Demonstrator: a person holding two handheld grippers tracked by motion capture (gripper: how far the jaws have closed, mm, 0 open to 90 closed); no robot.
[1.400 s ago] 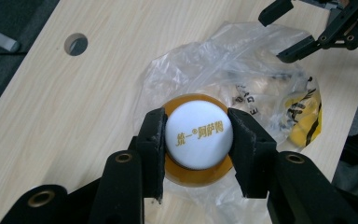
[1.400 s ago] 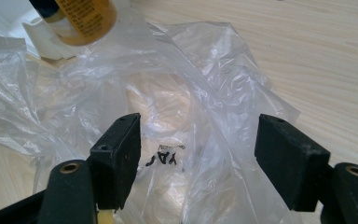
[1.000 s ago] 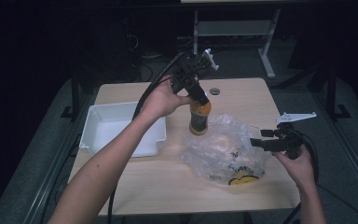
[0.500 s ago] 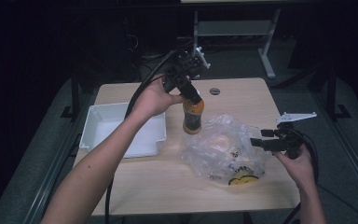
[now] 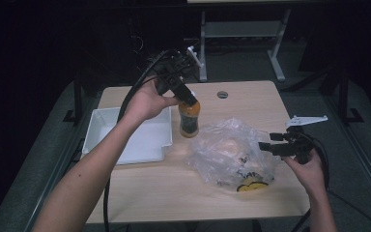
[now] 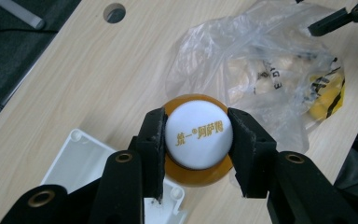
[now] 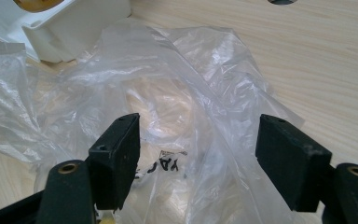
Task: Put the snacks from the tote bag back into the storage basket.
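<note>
The tabletop [image 5: 174, 193] carries everything. Taking the bag [image 5: 229, 154] as landmark: it lies crumpled right of centre, clear plastic with a yellow patch at its near edge. The white tray [image 5: 125, 140] sits well left of the bag. The bottle [image 5: 189, 118] stands upright between tray and bag, its white cap clamped by the left claw [image 6: 198, 140]. The right claw [image 7: 196, 158] hangs wide at the bag's right edge, gripping nothing.
</note>
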